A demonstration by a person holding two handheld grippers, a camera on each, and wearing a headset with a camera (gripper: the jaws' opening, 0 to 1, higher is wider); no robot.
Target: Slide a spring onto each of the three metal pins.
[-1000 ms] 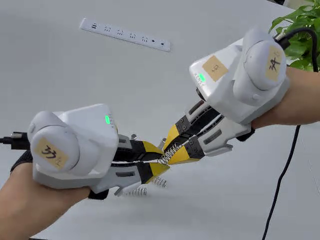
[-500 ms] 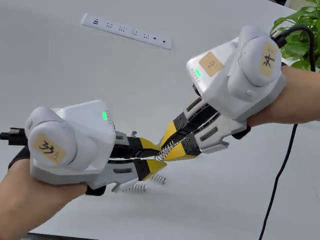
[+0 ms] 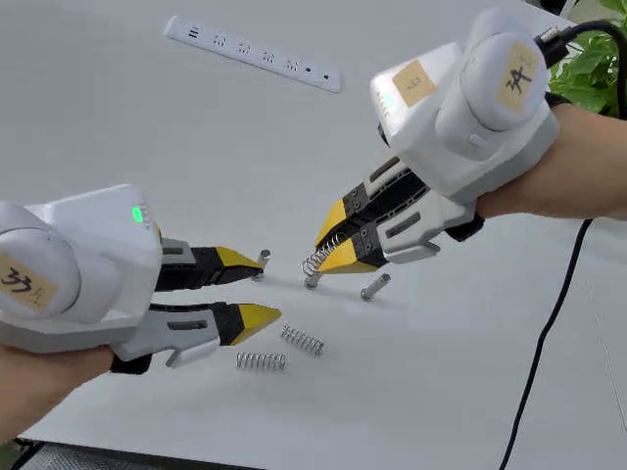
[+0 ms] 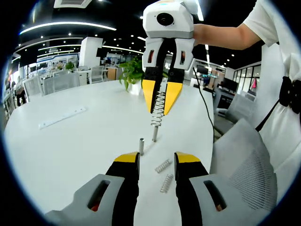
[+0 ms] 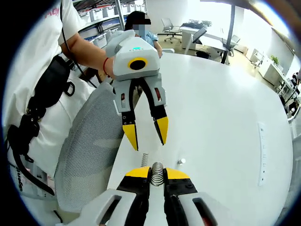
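Note:
My right gripper point(image 3: 329, 253) is shut on a spring point(image 3: 318, 257) that hangs with its lower end just above an upright metal pin point(image 3: 313, 281). A second pin point(image 3: 263, 259) stands to its left, close to my left gripper's point(image 3: 258, 290) upper jaw. A third pin point(image 3: 374, 286) lies tilted to the right. The left gripper is open with nothing between its jaws. Two loose springs point(image 3: 302, 340) point(image 3: 262, 361) lie on the table near it. In the left gripper view the held spring point(image 4: 158, 110) hangs over a pin point(image 4: 154, 133). The right gripper view has the spring point(image 5: 157, 174) pinched between its jaws.
A white power strip point(image 3: 255, 57) lies at the far side of the white table point(image 3: 147, 127). A green plant point(image 3: 588, 69) stands at the top right. A black cable point(image 3: 549, 343) runs down the right side. An office chair point(image 5: 89, 150) stands by the table's edge.
My left gripper has drawn back to the left, away from the right gripper's tips, and its jaws have opened. The right gripper still holds the spring, now over an upright pin.

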